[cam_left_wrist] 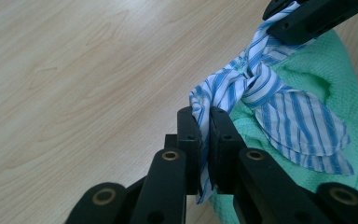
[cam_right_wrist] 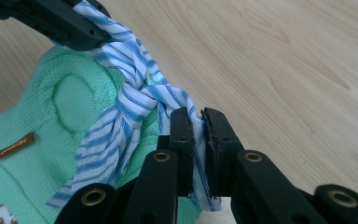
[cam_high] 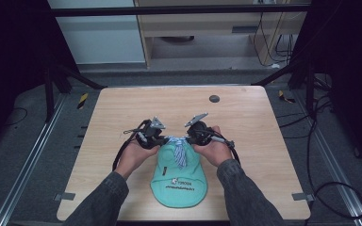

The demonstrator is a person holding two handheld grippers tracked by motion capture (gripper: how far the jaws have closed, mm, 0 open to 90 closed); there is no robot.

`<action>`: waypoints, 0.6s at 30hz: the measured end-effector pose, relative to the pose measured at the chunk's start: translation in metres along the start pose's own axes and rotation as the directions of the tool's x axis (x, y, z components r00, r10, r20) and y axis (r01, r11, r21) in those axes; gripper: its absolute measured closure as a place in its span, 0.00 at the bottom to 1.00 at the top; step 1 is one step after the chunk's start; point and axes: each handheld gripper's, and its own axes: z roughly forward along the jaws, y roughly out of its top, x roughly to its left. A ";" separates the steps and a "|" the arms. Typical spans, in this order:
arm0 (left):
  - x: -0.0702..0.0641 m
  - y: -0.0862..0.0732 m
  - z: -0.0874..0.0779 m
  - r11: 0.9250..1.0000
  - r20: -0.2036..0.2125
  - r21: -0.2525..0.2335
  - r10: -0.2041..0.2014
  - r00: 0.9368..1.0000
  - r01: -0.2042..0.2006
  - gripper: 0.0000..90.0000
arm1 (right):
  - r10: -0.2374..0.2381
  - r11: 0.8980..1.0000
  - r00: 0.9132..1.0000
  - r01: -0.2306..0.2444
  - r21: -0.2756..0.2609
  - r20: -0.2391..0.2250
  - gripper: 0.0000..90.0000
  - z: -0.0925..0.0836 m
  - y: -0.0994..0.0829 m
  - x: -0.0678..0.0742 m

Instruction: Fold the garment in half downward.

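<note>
A mint-green cap lies on the wooden table, brim toward the person. A blue-and-white striped ribbon is knotted at its far edge, with loose tails hanging over the crown. My left gripper is shut on the ribbon's left end. Across the knot, my right gripper is shut on the ribbon's right end. The two grippers face each other, and the ribbon is stretched between them. In the right gripper view the cap shows a small brown tag.
A small dark round disc sits in the table near its far edge. Bare wood surrounds the cap on all sides. Cables trail from both grippers and over the floor at the right.
</note>
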 end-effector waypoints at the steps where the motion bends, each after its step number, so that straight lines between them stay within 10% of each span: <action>1: 0.000 0.001 -0.001 1.000 -0.003 -0.003 0.002 1.000 -0.002 0.94 | -0.004 1.000 1.000 0.004 -0.004 0.002 0.92 -0.002 0.001 0.000; 18: 0.003 0.009 -0.015 0.999 -0.017 -0.030 0.041 0.999 -0.042 0.94 | -0.077 0.996 0.997 0.078 -0.040 0.015 0.92 -0.018 0.014 0.000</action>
